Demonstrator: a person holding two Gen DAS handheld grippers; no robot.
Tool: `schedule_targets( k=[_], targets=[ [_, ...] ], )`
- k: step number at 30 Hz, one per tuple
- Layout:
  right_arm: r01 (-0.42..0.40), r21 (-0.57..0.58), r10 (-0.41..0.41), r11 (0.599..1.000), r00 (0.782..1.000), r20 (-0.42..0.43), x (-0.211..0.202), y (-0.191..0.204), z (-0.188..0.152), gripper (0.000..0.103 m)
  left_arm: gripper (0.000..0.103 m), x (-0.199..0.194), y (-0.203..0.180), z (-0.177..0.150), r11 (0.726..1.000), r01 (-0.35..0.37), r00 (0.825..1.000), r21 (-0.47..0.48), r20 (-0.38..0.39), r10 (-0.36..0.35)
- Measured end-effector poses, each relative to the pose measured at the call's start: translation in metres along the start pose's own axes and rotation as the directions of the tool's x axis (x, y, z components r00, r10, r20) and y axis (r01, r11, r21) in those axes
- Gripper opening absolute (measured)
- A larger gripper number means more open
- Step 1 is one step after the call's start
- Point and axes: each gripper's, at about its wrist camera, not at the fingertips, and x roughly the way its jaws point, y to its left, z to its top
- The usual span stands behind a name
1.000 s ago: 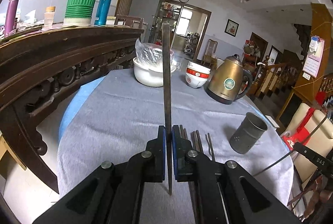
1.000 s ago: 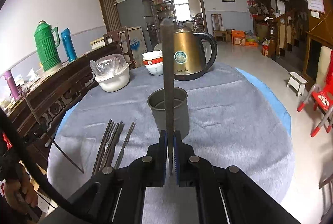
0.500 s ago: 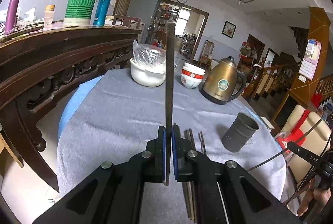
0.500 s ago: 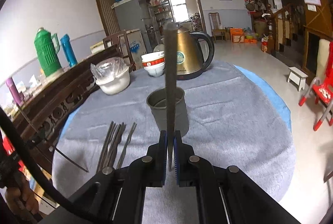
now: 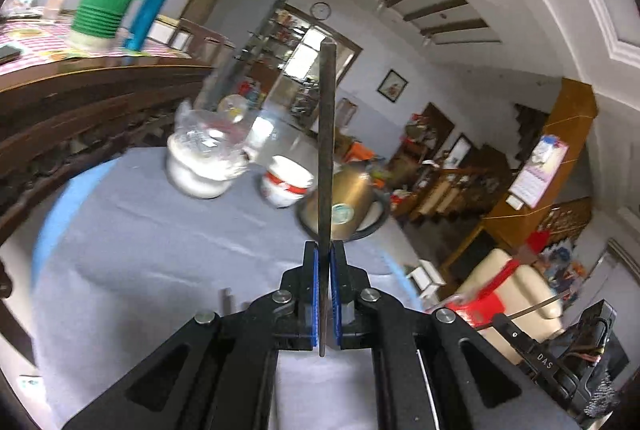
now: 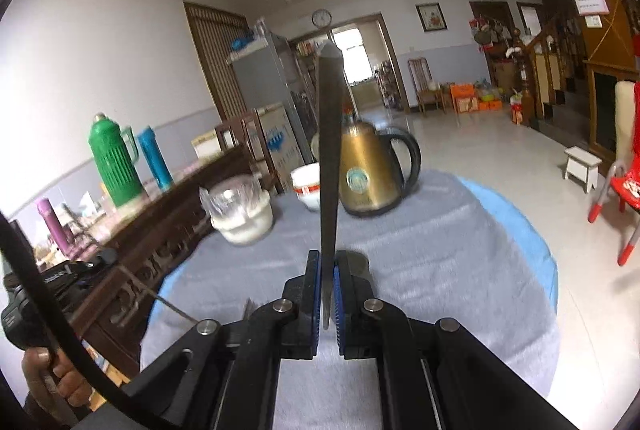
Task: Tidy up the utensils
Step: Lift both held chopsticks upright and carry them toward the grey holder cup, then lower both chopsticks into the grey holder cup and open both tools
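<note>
Clamping one dark chopstick each — left gripper [image 5: 324, 296] and right gripper [image 6: 328, 296] pinch their sticks [image 5: 326, 150] [image 6: 330, 158] upright above the grey-clothed table [image 6: 440, 262], near the gold kettle [image 6: 370, 170].

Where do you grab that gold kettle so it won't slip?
Probably the black loop handle, coming from the right in the right wrist view. It sticks out on that side with an open gap, while the gold kettle body is wide and smooth.

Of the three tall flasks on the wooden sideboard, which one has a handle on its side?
The green flask has it: a loop handle on its upper body. The slimmer blue flask beside it and the purple flask show none.
</note>
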Motion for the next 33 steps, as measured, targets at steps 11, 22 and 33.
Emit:
schedule_targets(
  k=[11,22,33],
  targets=[
    [-0.026,0.007,0.026,1.0,0.998,0.058,0.021,-0.005,0.044,0.006,0.006,0.073,-0.067,0.016,0.994,0.078,0.997,0.079,-0.018,-0.076],
    [-0.036,-0.011,0.035,0.999,0.994,-0.103,0.087,-0.026,0.041,0.006,0.006,0.156,-0.073,-0.005,0.989,0.053,0.984,0.135,-0.178,-0.028],
    [-0.06,0.041,0.07,0.997,0.948,-0.309,0.159,-0.044,0.025,0.009,0.006,0.199,-0.06,-0.027,0.989,0.005,0.944,0.145,-0.327,0.043]
  ],
)
